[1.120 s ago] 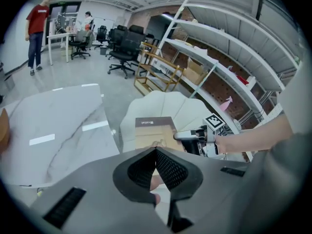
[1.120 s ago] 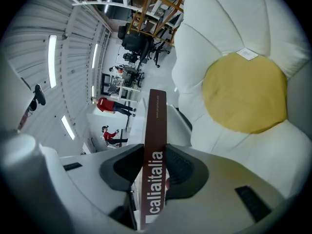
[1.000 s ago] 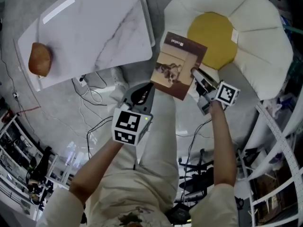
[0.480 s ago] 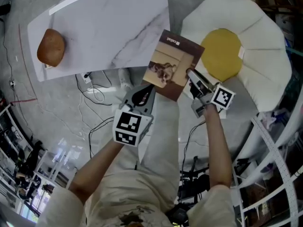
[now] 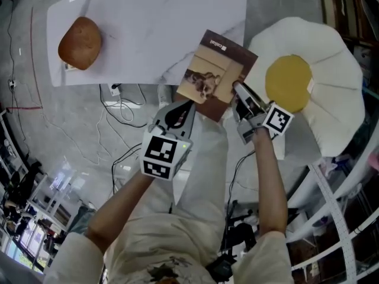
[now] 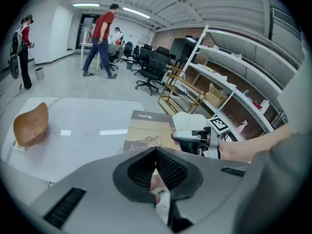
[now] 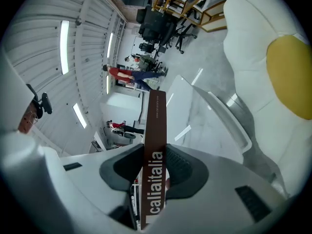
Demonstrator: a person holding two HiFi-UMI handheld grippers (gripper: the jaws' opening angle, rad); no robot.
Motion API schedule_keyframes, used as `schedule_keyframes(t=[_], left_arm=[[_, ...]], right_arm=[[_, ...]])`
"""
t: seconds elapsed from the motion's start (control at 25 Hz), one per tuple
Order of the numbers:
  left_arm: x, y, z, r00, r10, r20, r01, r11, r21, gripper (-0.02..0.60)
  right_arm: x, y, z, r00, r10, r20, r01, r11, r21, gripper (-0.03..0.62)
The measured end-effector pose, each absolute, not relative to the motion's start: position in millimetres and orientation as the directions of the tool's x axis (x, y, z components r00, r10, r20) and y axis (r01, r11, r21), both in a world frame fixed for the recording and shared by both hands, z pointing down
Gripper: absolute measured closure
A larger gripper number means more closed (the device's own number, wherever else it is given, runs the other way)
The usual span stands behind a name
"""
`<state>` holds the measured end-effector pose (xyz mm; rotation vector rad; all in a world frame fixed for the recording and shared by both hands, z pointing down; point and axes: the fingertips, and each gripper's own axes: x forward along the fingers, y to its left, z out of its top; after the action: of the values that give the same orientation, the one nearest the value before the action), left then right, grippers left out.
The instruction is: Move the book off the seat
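Observation:
A brown book (image 5: 216, 76) with a picture on its cover hangs in the air, and my right gripper (image 5: 237, 89) is shut on its near edge. Its far end lies over the corner of the white marble table (image 5: 166, 22). The white seat (image 5: 331, 99) with a yellow cushion (image 5: 288, 83) is to the right, apart from the book. In the right gripper view the book's spine (image 7: 156, 126) runs up between the pads. My left gripper (image 5: 179, 107) is shut and empty, just below the book's left corner; its view shows the book (image 6: 148, 130) ahead.
A brown rounded object (image 5: 80, 42) rests at the table's left end. Cables and a power strip (image 5: 118, 108) lie on the floor under the table edge. People (image 6: 100, 38), office chairs and shelving (image 6: 234, 82) stand far back in the room.
The book, held in my right gripper, has moved left away from the seat and now overlaps the table's corner. My left gripper has stayed just below it.

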<state>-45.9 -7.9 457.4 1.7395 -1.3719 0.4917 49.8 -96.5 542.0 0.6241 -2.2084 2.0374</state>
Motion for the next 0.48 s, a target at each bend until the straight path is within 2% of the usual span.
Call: schedule_keyframes(t=[0.24, 0.48], left_arm=[[-116.1, 2.5, 472.0, 0.266, -0.61, 0.746, -0.931, 0.039, 0.364, 0.569], [-144.4, 8.8, 476.9, 0.215, -0.621, 0.754, -0.928, 0.109, 0.355, 0.569]], right_arm=[[-26.0, -99.9, 556.3, -0.926, -0.185, 0.328, -0.343, 0.053, -0.938, 0.451], [-55.7, -102.6, 564.2, -0.931, -0.138, 0.338, -0.35, 0.076, -0.934, 0.451]])
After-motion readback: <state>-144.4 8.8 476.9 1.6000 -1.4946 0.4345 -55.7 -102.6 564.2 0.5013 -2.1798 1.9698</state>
